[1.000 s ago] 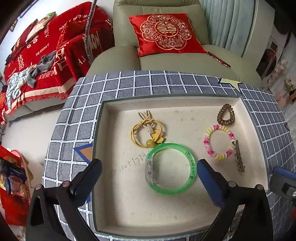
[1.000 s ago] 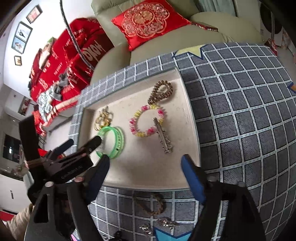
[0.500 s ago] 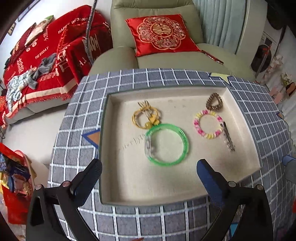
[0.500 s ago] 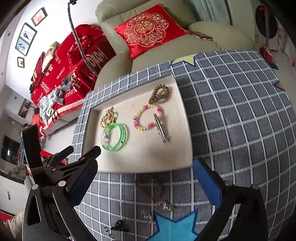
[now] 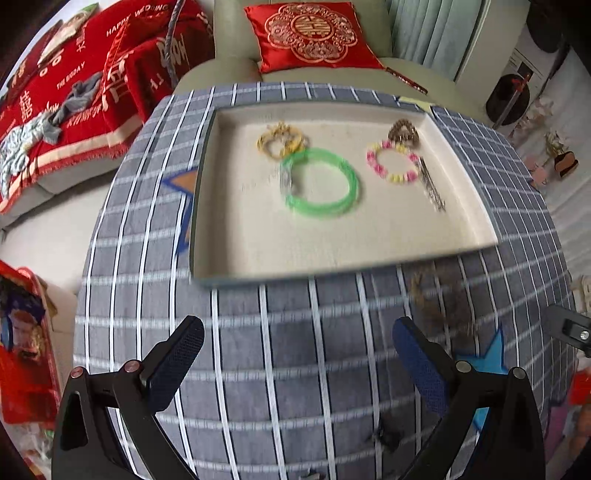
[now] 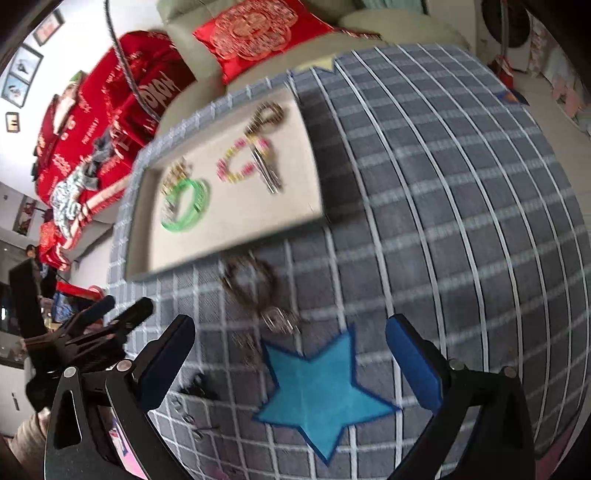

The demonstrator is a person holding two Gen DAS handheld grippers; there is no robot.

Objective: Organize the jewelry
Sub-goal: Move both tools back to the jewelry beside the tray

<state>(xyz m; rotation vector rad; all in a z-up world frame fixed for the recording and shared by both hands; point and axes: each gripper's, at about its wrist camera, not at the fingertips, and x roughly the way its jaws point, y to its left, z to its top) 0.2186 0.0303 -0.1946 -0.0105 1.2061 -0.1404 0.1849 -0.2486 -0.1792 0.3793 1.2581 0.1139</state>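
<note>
The beige tray holds a green bangle, a yellow hair tie, a pink-and-yellow bead bracelet, a brown spiral tie and a silver hair clip. My left gripper is open and empty above the checked cloth, nearer to me than the tray. In the right wrist view a blurred brown bracelet and a silver piece lie on the cloth in front of the tray. My right gripper hangs wide open just above them, empty.
A blue star patch lies under the right gripper. A small dark clip and tiny rings lie on the cloth at the near left. The left gripper shows at the left edge. Behind the table stands an armchair with a red cushion.
Both grippers have drawn back from over the tray toward the table's near side. The right jaws opened wider. The tray's pieces have not moved.
</note>
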